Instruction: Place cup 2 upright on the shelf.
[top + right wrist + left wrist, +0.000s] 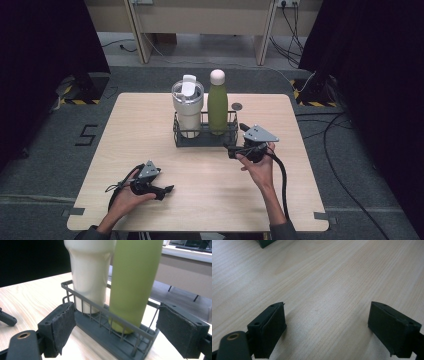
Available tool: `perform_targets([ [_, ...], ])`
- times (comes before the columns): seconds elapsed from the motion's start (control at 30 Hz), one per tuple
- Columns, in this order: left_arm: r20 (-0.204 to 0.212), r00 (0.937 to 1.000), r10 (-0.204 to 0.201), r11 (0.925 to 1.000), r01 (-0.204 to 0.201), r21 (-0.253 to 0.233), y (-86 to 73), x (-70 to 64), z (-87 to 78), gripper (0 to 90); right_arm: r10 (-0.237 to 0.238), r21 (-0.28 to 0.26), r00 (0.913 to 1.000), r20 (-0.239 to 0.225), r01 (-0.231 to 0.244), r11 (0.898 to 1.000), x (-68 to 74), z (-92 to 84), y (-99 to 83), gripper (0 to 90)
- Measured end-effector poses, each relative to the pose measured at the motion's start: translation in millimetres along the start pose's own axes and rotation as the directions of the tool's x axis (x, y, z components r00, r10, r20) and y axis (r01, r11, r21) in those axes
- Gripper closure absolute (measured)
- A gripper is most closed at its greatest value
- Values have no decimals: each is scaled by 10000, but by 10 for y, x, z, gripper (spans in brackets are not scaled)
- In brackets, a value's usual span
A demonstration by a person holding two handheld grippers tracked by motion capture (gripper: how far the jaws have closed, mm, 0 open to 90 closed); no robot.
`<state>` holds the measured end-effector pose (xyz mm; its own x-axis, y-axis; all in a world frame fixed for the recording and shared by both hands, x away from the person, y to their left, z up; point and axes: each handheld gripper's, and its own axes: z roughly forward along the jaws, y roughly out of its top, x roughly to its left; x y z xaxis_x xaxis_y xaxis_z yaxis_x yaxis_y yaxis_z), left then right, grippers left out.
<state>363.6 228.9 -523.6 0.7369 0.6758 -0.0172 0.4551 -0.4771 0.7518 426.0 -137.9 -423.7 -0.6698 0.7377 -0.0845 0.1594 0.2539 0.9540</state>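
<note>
High view: a dark wire rack is standing near the far middle of the wooden table, holding a cream tumbler on its left and a green bottle on its right, both upright and side by side. The right gripper is hovering just beside the rack's near right corner, its jaws pointing toward the rack; the left gripper is lying low over the near left part of the table, well apart from the rack.

Right gripper view: the right gripper is looking at the rack from close by. Its jaws are standing apart with nothing between the pads, and the rack's near rail, the tumbler and the bottle are showing beyond them. Here the bottle's base is seen sitting inside the wires, a detail the high view is hiding.

Left gripper view: the left gripper is facing bare table, jaws wide apart and gripping nothing; a dark corner is showing at the top edge.
</note>
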Motion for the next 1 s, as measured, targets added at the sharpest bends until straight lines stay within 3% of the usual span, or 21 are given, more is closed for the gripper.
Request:
perform_targets([
  [0.5, 2, 10000, -1, 10000, 1, -19, -3, -2, -1, 137, 304, 497, 9995, -30, -302, 9983, -47, -345, -321, 154],
  [0.73, 4, 10000, 0, 10000, 0, -19, -3, -2, -1, 137, 742, 914, 9972, 105, -748, 9930, -89, -493, -544, 154],
  [1.0, 6, 10000, 0, 10000, 0, -20, -3, -2, -1, 136, 940, 1251, 9955, 93, -944, 9876, -87, -584, -697, 154],
])
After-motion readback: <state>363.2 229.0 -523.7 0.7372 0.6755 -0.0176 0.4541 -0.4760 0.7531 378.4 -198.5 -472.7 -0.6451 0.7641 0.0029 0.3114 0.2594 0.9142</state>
